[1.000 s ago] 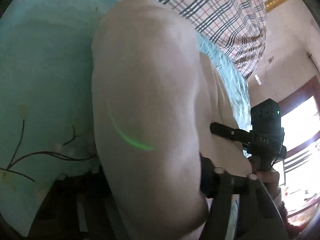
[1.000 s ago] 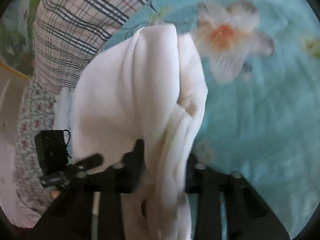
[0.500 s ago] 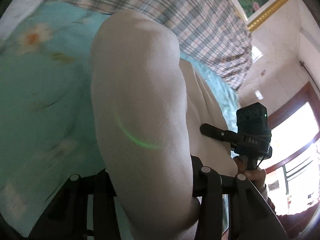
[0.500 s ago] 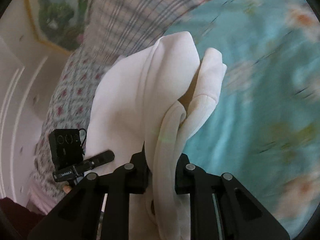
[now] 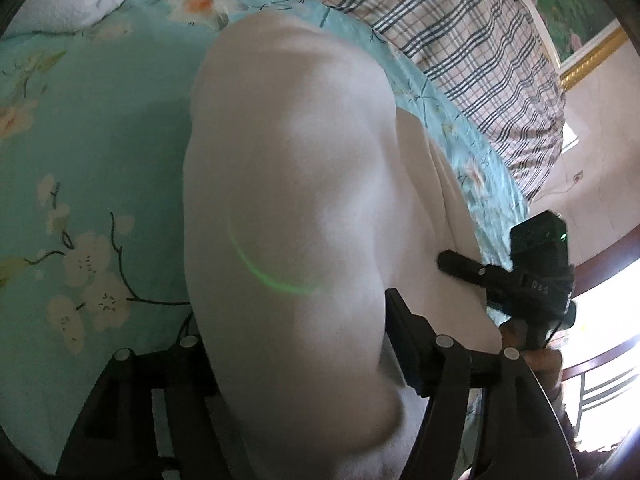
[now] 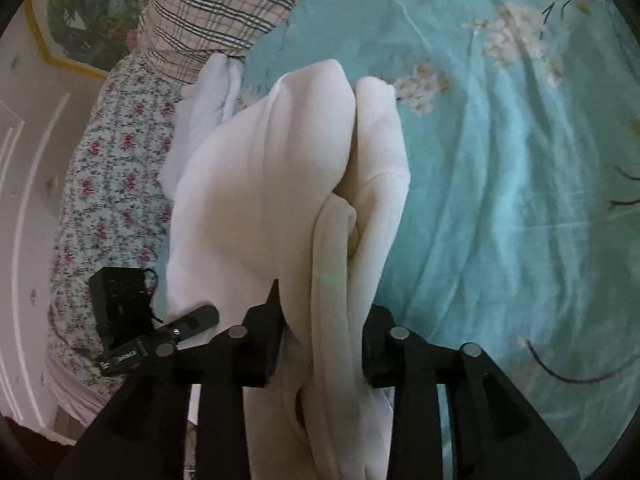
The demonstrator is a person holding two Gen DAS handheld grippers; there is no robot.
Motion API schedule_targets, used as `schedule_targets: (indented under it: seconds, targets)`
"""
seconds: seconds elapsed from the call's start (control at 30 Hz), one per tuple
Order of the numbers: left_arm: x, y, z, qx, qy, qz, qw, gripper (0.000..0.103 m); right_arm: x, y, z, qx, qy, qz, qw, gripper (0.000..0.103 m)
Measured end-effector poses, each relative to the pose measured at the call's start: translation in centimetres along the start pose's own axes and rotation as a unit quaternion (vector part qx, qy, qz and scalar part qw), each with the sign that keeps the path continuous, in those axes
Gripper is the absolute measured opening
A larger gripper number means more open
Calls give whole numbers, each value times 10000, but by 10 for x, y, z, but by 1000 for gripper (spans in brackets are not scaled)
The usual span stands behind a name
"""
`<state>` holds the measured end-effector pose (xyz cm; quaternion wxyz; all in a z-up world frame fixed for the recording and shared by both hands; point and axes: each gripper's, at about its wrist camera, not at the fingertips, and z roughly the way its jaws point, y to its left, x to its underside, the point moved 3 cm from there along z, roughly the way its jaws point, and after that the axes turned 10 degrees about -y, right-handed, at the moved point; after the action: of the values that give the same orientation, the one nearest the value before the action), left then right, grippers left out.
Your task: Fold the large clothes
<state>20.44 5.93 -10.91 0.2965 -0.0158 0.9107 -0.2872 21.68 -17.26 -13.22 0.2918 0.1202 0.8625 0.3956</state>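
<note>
Cream garment hangs bunched over the turquoise floral bedsheet, pinched between both the left gripper and right gripper as their jaws ease apart, likely to lay it down for folding.

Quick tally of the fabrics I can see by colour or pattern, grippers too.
Cream garment: 1
Teal floral bedsheet: 1
Plaid blanket: 1
Rose-print cloth: 1
White cloth: 1
Grippers, left gripper and right gripper, opening around the garment: 2
Total: 7
</note>
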Motion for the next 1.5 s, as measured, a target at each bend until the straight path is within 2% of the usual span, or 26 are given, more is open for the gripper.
schedule_targets:
  seconds: [0.03,0.1,0.17,0.27,0.33,0.4,0.5,0.63,0.77,0.87,1.0,1.13,1.33,1.5]
  targets:
    - [0,-2,-5,-53,3,27,10000,68,-1,2,-4,54,-17,-5,10000,36]
    - [1,4,-21,-132,-66,49,9999,68,0,9,-19,233,-118,-76,9996,40]
    - [2,1,-42,-277,-304,133,9991,68,2,14,-38,533,-351,-195,9978,53]
    - [-2,-4,-80,-243,-869,250,9956,67,3,30,-75,703,-916,-528,9919,53]
    - [-7,-13,-102,-75,-1271,375,9912,66,4,42,-83,611,-1084,-706,9897,53]
    - [-11,-22,-109,82,-1383,540,9889,65,2,55,-79,510,-1098,-864,9889,52]
    - [-14,-32,-96,103,-1257,738,9893,64,-2,59,-53,676,-934,-968,9886,49]
    - [-11,-31,-70,126,-979,651,9930,61,-7,45,-32,854,-777,-914,9891,47]
    - [-8,-29,-62,126,-945,766,9925,61,-12,47,-26,852,-744,-1024,9883,46]
    - [-9,-28,-65,187,-964,716,9926,61,-15,34,-31,999,-716,-1060,9867,46]
    - [-7,-26,-67,184,-941,704,9929,61,-19,21,-29,763,-621,-665,9929,46]
    - [-5,-29,-73,170,-948,760,9924,61,-15,43,-28,865,-725,-1118,9873,46]
    - [-6,-28,-70,162,-913,737,9930,61,-17,55,-26,1372,-898,-1630,9729,46]
    - [-5,-26,-71,165,-923,685,9932,61,-27,55,-17,1320,-831,-1648,9739,46]
